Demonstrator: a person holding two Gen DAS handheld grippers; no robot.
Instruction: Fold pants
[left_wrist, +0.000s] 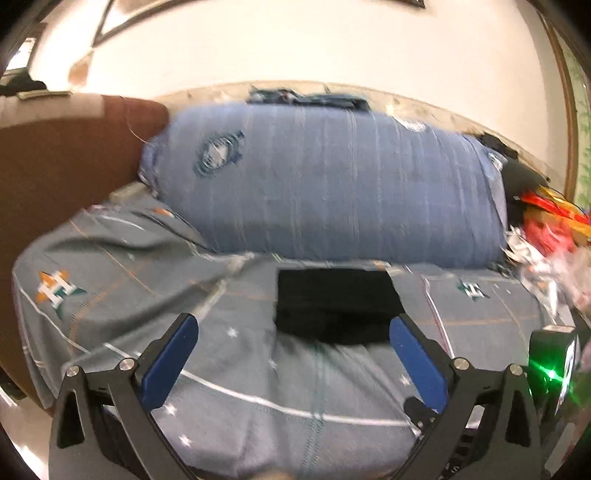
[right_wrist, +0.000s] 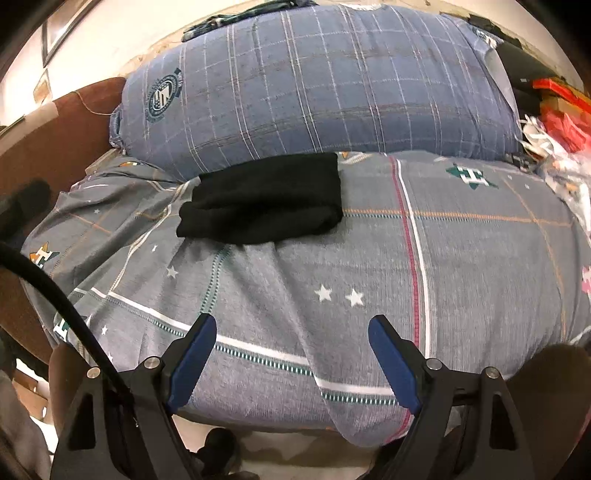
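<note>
Since both the left gripper (left_wrist: 293, 334) and right gripper (right_wrist: 291, 338) gape empty, the folded pants (right_wrist: 264, 199) look soft, light, limp; best pinched at a thick folded edge.

Warm indoor light; left wrist view motion-blurred, right sharper; fisheye bends both at edges.

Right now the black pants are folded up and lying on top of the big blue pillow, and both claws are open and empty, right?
Not quite. The black pants are folded, but they lie on the grey bedsheet in front of the big blue pillow, not on top of it; the right wrist view shows this clearly. The left claw and right claw are indeed open and empty.
</note>
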